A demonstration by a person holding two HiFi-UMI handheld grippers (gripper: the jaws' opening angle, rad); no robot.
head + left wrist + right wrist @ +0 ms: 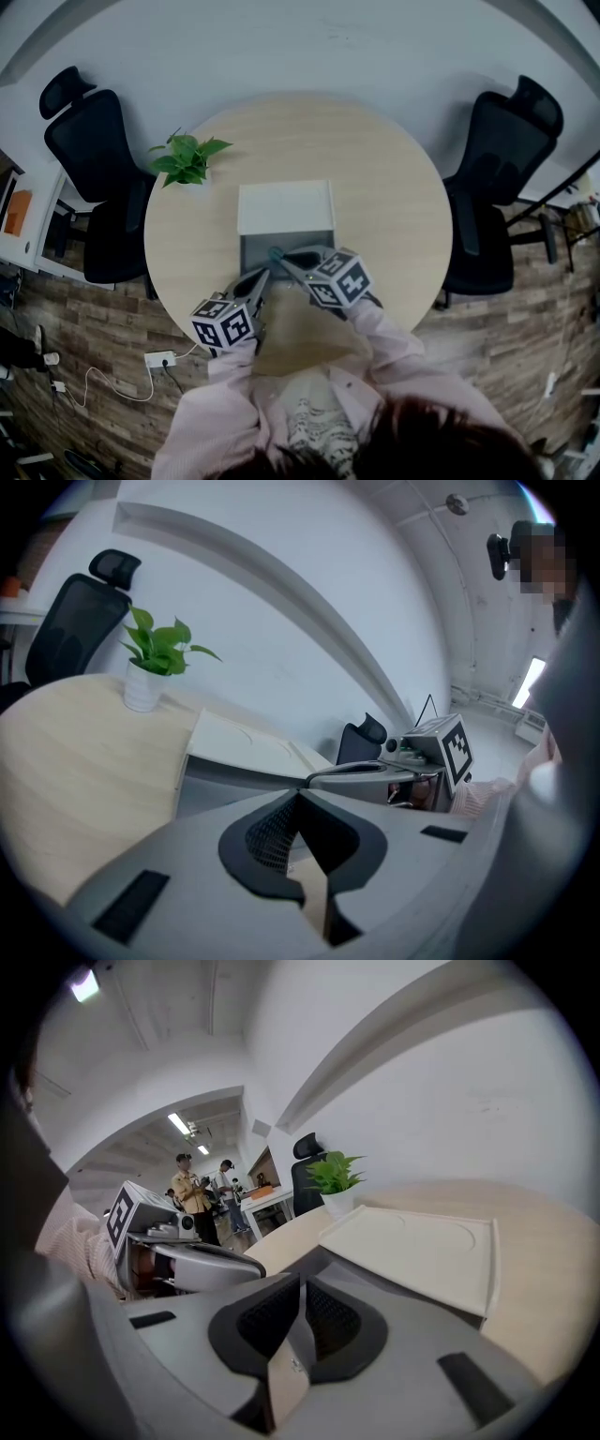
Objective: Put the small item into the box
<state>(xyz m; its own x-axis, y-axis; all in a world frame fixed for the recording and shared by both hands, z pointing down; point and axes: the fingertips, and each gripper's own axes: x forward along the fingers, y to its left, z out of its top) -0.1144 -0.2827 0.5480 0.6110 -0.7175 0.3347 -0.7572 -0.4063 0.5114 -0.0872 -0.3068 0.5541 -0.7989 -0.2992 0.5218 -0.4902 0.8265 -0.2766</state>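
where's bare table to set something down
Bare: the table right of the box, toward the right chair, and its left side near the plant. Crowded: the near edge, where left tongs and right tongs reach the box.

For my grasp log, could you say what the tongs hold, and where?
The right tongs pinch a thin small item; which part is gripped is unclear. The left tongs hold nothing.

The inside of the box [255, 247] is partly covered in the head view by the right gripper [281, 256], and in the right gripper view it is hidden behind that gripper's own body. A small teal item [272, 252], seemingly pinched at the jaw tips, is too small to be identified. The person's head [412, 448] is cut off by the bottom edge.
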